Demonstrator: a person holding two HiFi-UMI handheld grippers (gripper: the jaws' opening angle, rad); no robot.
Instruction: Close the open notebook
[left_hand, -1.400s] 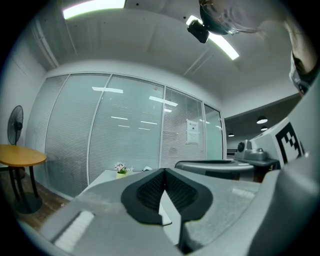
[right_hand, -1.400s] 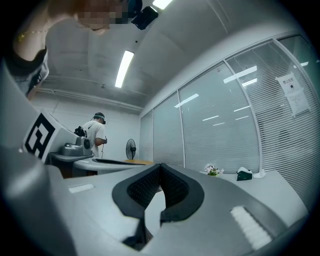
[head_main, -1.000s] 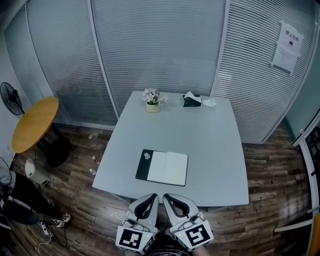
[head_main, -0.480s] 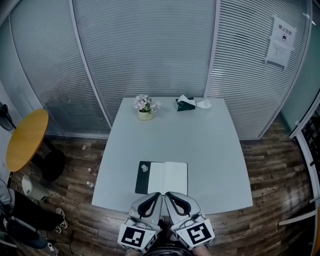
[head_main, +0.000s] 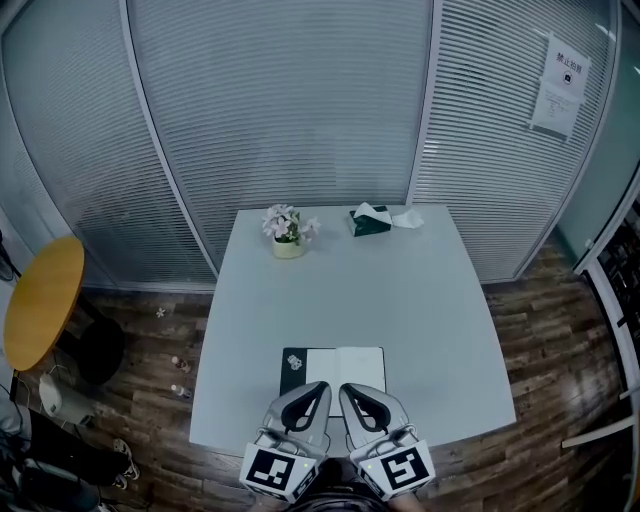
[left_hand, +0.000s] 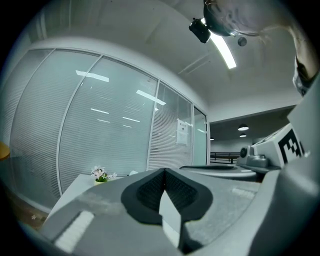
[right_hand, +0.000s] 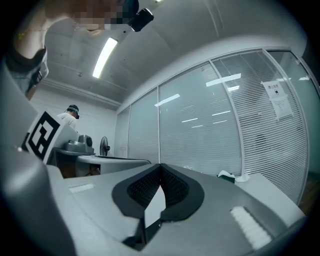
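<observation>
The open notebook (head_main: 340, 365) lies flat near the table's (head_main: 400, 300) front edge, its black cover on the left and a white page on the right. Side by side at the bottom of the head view are my left gripper (head_main: 322, 390) and right gripper (head_main: 347, 390). Their tips overlap the notebook's near edge. The left gripper (left_hand: 164, 170) is shut with nothing between its jaws, and so is the right gripper (right_hand: 160, 165). Both point level across the table. The jaws hide the notebook in both gripper views.
A small flower pot (head_main: 286, 229) and a green tissue box (head_main: 373, 220) stand at the table's far edge, in front of glass walls with blinds. A round yellow table (head_main: 38, 300) stands on the wooden floor at the left. A person (right_hand: 67, 119) stands far off.
Both grippers and the head camera have moved forward toward the table. The notebook now lies right at the gripper tips, where before a strip of table and floor separated them.
</observation>
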